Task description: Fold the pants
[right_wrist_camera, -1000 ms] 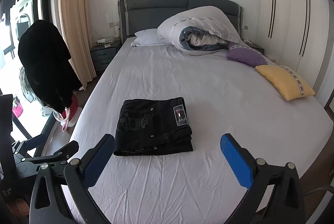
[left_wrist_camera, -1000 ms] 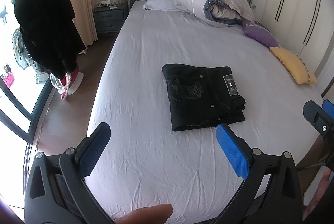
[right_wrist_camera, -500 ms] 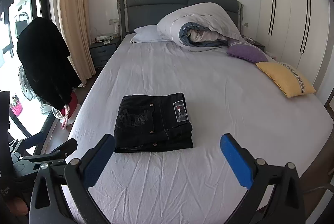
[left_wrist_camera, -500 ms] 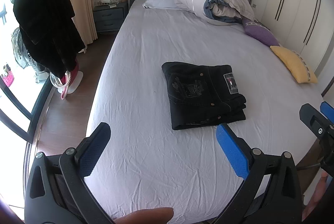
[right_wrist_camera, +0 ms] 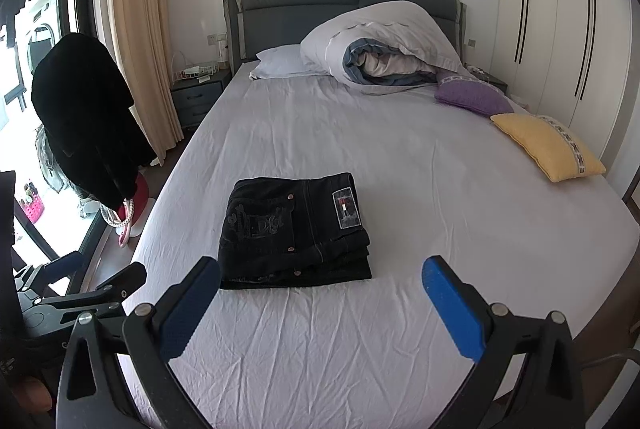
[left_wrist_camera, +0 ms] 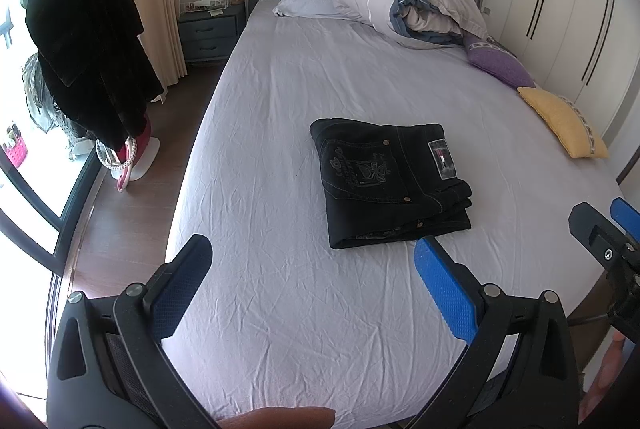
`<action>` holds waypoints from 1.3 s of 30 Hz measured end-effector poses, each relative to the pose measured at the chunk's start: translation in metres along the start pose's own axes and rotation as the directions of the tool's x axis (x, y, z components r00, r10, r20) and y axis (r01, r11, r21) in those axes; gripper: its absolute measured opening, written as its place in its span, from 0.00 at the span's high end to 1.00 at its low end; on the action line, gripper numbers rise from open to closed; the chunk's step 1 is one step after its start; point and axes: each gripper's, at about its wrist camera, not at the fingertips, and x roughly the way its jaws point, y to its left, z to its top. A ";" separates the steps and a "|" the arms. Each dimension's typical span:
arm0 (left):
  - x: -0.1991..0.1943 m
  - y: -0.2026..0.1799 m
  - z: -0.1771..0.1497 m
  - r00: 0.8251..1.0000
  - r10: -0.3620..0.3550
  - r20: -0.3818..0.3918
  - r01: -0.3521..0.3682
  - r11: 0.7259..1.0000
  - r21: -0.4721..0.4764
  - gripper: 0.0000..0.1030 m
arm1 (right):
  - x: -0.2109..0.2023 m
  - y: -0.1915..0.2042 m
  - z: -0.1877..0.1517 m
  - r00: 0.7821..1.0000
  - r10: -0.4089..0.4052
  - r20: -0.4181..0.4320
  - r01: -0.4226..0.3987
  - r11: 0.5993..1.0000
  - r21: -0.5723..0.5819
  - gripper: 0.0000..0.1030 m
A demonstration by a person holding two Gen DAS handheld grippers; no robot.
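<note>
One pair of black pants (left_wrist_camera: 390,185) lies folded into a compact rectangle on the pale sheet of the bed (left_wrist_camera: 304,309), a little toward the foot end and roughly midway across it. I see the stacked folds along the near and right edges, an embroidered back pocket facing up, and a small rectangular label (right_wrist_camera: 347,208) near the top right corner of the bundle. My left gripper (left_wrist_camera: 312,281) hovers above the sheet just short of the pants, its blue-padded fingers (left_wrist_camera: 444,293) spread wide and holding nothing. My right gripper (right_wrist_camera: 320,303) hangs in much the same way, fingers wide apart and bare, with the left pad's tip overlapping the near left corner of the bundle in its own view; I cannot tell whether it touches the fabric. From the left wrist view, the right gripper's tip shows at the far right edge, off the side of the bed. Farther up the mattress a rolled duvet (right_wrist_camera: 384,47) sits against the grey headboard (right_wrist_camera: 340,3) beside a white pillow (right_wrist_camera: 282,63). A purple cushion (right_wrist_camera: 472,97) and a yellow cushion (right_wrist_camera: 548,147) rest along the right side. Left of the bed stand a dark nightstand (left_wrist_camera: 210,37), a beige curtain (right_wrist_camera: 138,49) and a black coat (left_wrist_camera: 88,49) hung on a stand. White wardrobe doors (right_wrist_camera: 560,29) fill the right wall.
</note>
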 end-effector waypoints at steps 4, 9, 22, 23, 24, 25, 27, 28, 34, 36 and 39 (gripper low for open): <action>0.000 0.000 0.000 1.000 0.000 -0.001 0.000 1.000 -0.001 0.00 | 0.002 0.000 -0.006 1.000 0.000 -0.005 0.000 1.000 0.003 0.00; 0.000 0.000 0.000 1.000 -0.002 0.002 0.002 1.000 0.004 0.00 | 0.002 0.002 -0.015 1.000 0.003 -0.012 -0.003 1.000 0.004 0.00; 0.006 0.002 -0.001 1.000 -0.004 0.005 0.004 1.000 0.018 0.00 | 0.001 0.001 -0.012 1.000 0.005 -0.016 -0.005 1.000 0.006 0.00; 0.006 0.002 -0.001 1.000 -0.003 0.005 0.003 1.000 0.019 0.00 | 0.001 0.001 -0.014 1.000 0.006 -0.017 -0.006 1.000 0.006 0.00; 0.006 0.002 -0.001 1.000 -0.003 0.005 0.003 1.000 0.018 0.00 | 0.001 0.000 -0.014 1.000 0.006 -0.017 -0.006 1.000 0.005 0.00; 0.006 0.002 -0.001 1.000 -0.003 0.004 0.003 1.000 0.018 0.00 | 0.001 0.000 -0.014 1.000 0.007 -0.018 -0.006 1.000 0.005 0.00; 0.006 0.002 -0.002 1.000 -0.003 0.003 0.003 1.000 0.018 0.00 | 0.000 0.001 -0.015 1.000 0.008 -0.019 -0.007 1.000 0.006 0.00; 0.006 0.002 -0.001 1.000 -0.002 0.003 0.002 1.000 0.018 0.00 | -0.001 0.002 -0.017 1.000 0.009 -0.019 -0.008 1.000 0.007 0.00; 0.007 0.004 -0.001 1.000 -0.003 0.001 0.003 1.000 0.017 0.00 | 0.000 0.000 -0.014 1.000 0.007 -0.020 -0.007 1.000 0.006 0.00; 0.007 0.004 -0.001 1.000 -0.003 0.001 0.003 1.000 0.017 0.00 | -0.001 0.001 -0.015 1.000 0.009 -0.023 -0.009 1.000 0.006 0.00; 0.007 0.005 -0.001 1.000 -0.003 0.001 0.003 1.000 0.018 0.00 | 0.000 0.000 -0.016 1.000 0.009 -0.024 -0.009 1.000 0.006 0.00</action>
